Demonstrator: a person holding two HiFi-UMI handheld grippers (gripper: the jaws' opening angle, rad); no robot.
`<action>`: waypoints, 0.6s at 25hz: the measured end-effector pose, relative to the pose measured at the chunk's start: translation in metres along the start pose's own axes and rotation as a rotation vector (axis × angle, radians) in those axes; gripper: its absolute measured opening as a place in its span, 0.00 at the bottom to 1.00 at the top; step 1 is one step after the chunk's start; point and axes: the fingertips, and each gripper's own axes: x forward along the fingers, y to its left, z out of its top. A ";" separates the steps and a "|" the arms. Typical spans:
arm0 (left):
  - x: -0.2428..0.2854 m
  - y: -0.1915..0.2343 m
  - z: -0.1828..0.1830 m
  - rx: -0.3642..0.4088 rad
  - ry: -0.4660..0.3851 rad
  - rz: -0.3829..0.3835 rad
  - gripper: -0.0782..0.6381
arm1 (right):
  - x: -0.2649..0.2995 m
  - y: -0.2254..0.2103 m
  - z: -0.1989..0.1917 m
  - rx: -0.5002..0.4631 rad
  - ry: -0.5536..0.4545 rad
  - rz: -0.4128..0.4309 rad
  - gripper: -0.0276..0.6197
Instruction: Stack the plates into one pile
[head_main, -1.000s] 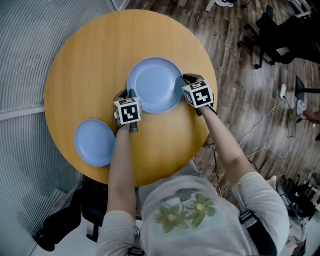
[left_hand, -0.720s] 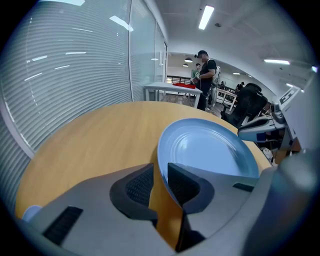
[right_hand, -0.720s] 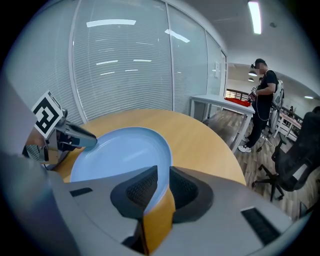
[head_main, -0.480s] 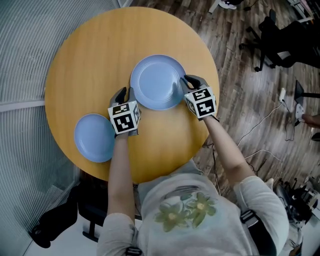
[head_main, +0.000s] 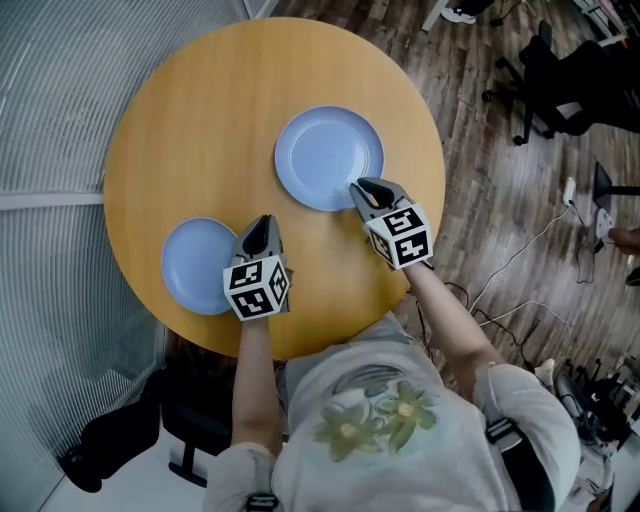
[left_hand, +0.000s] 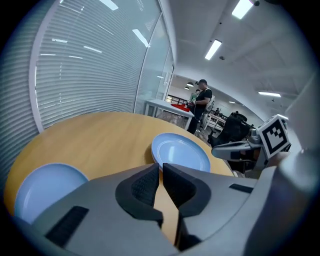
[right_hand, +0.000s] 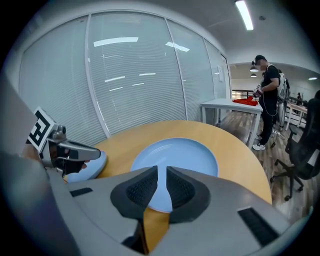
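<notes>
A large blue plate (head_main: 329, 158) lies flat on the round wooden table (head_main: 190, 130), right of the middle. A smaller blue plate (head_main: 198, 266) lies near the table's front-left edge. My left gripper (head_main: 262, 226) hovers just right of the small plate (left_hand: 42, 187). Its jaws are closing, almost together, with nothing between them (left_hand: 160, 167). My right gripper (head_main: 358, 186) sits at the large plate's near rim, its tips just over the plate (right_hand: 175, 155). It is shut with nothing in it (right_hand: 161, 171). The two plates lie apart.
A glass wall with blinds (head_main: 40, 150) runs along the left. Office chairs (head_main: 560, 70) and cables (head_main: 520, 260) stand on the wooden floor at the right. A black chair (head_main: 120, 440) sits below the table's near edge. A person (right_hand: 267, 95) stands by a far table.
My left gripper has drawn back from the large plate's left rim to beside the small plate. My right gripper has slid from the plate's right rim to its near rim.
</notes>
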 end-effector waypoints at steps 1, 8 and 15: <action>-0.010 -0.001 -0.009 -0.006 0.007 0.001 0.16 | -0.004 0.011 -0.003 0.002 0.002 0.014 0.13; -0.074 0.011 -0.058 -0.116 0.028 0.016 0.16 | -0.023 0.096 -0.027 -0.049 0.055 0.102 0.13; -0.134 0.060 -0.091 -0.134 0.020 0.045 0.16 | -0.017 0.189 -0.055 -0.095 0.110 0.174 0.13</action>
